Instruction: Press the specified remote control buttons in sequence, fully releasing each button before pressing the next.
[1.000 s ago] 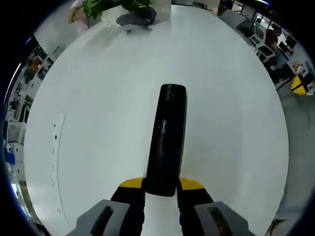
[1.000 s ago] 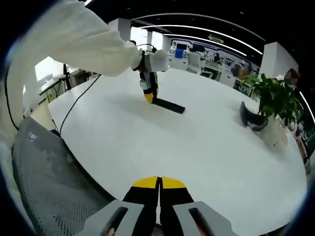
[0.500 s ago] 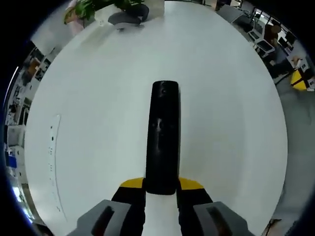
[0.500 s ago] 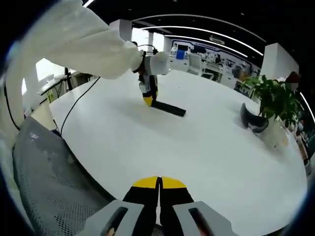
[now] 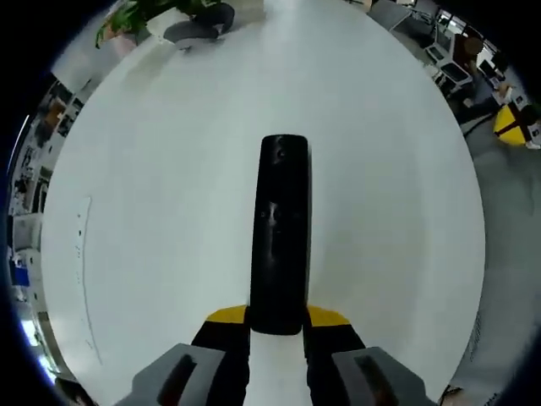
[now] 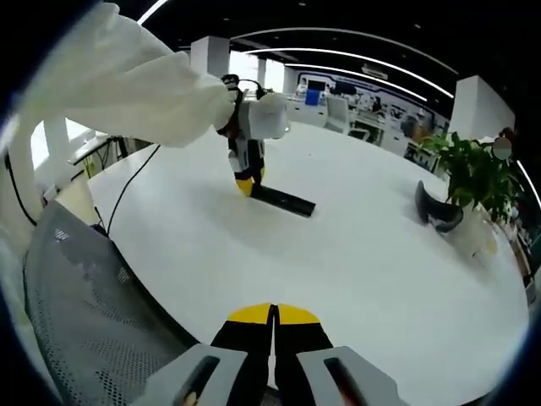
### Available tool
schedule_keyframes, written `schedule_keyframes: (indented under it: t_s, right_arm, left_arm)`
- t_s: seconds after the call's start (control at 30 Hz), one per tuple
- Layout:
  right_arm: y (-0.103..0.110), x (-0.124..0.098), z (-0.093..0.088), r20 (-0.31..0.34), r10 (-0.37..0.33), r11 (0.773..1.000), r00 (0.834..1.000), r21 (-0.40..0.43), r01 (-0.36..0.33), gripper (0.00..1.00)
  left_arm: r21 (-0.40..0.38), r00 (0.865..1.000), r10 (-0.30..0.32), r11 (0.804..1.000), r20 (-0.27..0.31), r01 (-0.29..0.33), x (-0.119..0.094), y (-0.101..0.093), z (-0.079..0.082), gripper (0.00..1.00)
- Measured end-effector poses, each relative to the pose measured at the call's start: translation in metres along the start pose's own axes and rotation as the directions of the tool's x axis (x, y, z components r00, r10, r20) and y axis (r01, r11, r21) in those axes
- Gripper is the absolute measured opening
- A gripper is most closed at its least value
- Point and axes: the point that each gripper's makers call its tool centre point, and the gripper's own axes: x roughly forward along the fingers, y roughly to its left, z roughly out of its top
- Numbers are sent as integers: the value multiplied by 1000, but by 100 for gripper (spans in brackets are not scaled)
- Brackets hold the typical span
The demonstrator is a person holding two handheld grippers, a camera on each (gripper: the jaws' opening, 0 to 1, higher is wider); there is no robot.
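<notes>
Remote control: a long black remote control [image 5: 281, 233] lies flat on the white table [image 5: 152, 211], its near end between the yellow-tipped jaws of the left tongs [image 5: 277, 326]. In the right gripper view the same remote [image 6: 283, 201] lies well out on the table, far from the right tongs, with the left tongs standing over one end of it.

Left tongs: clenched on the near end of the remote, one jaw against each long side; the remote's length runs straight away from them. In the right gripper view they [image 6: 246, 182] point steeply down at the table, held by a hand in a white glove [image 6: 269, 115] at the end of a white sleeve [image 6: 127, 85].

Right tongs: the right tongs [image 6: 274, 326] have their jaws pressed together with nothing between them, hovering at the table edge nearest the person, well apart from the remote.

Table: round, white, bare around the remote.

Beyond the remote: a dark curved object [image 6: 435, 209] rests on the table beside a green potted plant [image 6: 473, 173], near the far rim.

Near the right tongs: a grey mesh chair back [image 6: 76, 313] just off the table edge.

Cable: a black cable [image 6: 127, 190] trails across the table from the left tongs toward the edge.
</notes>
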Motion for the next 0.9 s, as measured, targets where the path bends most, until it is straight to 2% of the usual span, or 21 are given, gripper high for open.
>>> schedule_keyframes:
  t_s: [0.2, 0.47, 0.9]
  right_arm:
    - [1, -2, 3, 16, 4, 1000, 1000, -3, -4, 0]
    - [1, -4, 3, 25, 0, 1000, 1000, -4, 0, 0]
    - [1, -7, 4, 27, -2, 1000, 1000, -12, 3, 0]
  left_arm:
    - [-15, 1000, 13, 1000, 8, -13, 0, -21, -3, 23]
    - [7, 1000, 16, 1000, -7, -16, -2, -50, -3, 23]
    - [-30, 1000, 20, 999, 6, -19, -6, -89, -7, 23]
